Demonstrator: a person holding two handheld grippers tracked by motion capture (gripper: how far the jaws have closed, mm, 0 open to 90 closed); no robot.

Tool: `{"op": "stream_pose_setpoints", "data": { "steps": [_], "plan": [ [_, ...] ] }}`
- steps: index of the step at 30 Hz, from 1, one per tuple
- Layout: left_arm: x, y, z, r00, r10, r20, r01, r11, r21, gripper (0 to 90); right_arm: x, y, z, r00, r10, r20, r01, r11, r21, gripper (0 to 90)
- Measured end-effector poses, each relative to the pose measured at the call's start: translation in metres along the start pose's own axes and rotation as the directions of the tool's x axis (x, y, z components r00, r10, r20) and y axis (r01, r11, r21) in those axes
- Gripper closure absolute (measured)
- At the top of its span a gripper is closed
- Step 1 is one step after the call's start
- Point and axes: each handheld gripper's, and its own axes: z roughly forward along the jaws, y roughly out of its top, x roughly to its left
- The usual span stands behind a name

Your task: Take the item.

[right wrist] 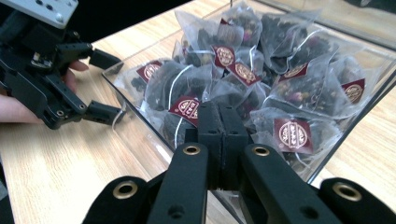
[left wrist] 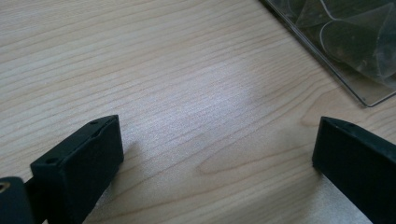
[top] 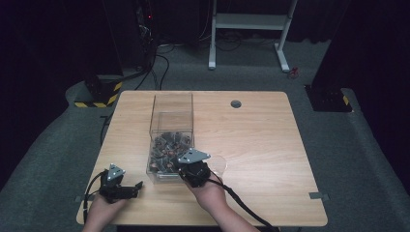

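Observation:
A tall clear plastic box (top: 172, 113) stands on the wooden table (top: 261, 140), its lower part filled with several pyramid tea bags (right wrist: 299, 93) bearing dark red tags. My right gripper (right wrist: 220, 114) is shut, its tips down among the front tea bags beside one red tag (right wrist: 186, 108); whether it pinches anything I cannot make out. From above, the right gripper (top: 187, 169) sits at the box's near right corner. My left gripper (top: 135, 188) rests open on the table just left of the box's front, nothing between its jaws. That left gripper (right wrist: 109, 86) also shows beyond the box wall.
A clear round piece (top: 220, 164) lies on the table right of my right hand. The box's bottom corner (left wrist: 345, 46) is close ahead of the left jaws. A grey grommet (top: 236, 104) sits at the table's far side. Bare wood lies to the right.

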Motion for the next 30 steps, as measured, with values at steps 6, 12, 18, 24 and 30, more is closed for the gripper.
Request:
{"op": "stream_pose_setpoints", "data": {
  "steps": [6, 12, 18, 24, 30],
  "plan": [
    [0.000, 0.000, 0.000, 1.0000, 0.000, 0.000, 0.000, 1.0000, 0.000, 2.1, 0.000, 0.001, -0.005, 1.0000, 0.002, 0.002, -0.002, 1.000, -0.022, 90.0],
    [0.000, 0.000, 0.000, 1.0000, 0.000, 0.000, 0.000, 1.0000, 0.000, 2.2, -0.001, 0.002, -0.006, 1.0000, 0.006, 0.001, -0.006, 1.000, -0.031, 90.0],
    [0.000, 0.000, 0.000, 1.0000, 0.000, 0.000, 0.000, 1.0000, 0.000, 2.2, -0.001, 0.005, -0.009, 0.9999, 0.012, -0.002, -0.012, 0.999, -0.052, 90.0],
    [0.000, 0.000, 0.000, 1.0000, 0.000, 0.000, 0.000, 1.0000, 0.000, 2.1, -0.001, 0.008, -0.014, 0.9999, 0.011, -0.002, -0.011, 0.997, -0.077, 90.0],
    [0.000, 0.000, 0.000, 1.0000, 0.000, 0.000, 0.000, 1.0000, 0.000, 2.2, -0.001, 0.010, -0.017, 0.9999, 0.011, -0.003, -0.011, 0.996, -0.094, 90.0]
  ]
}}
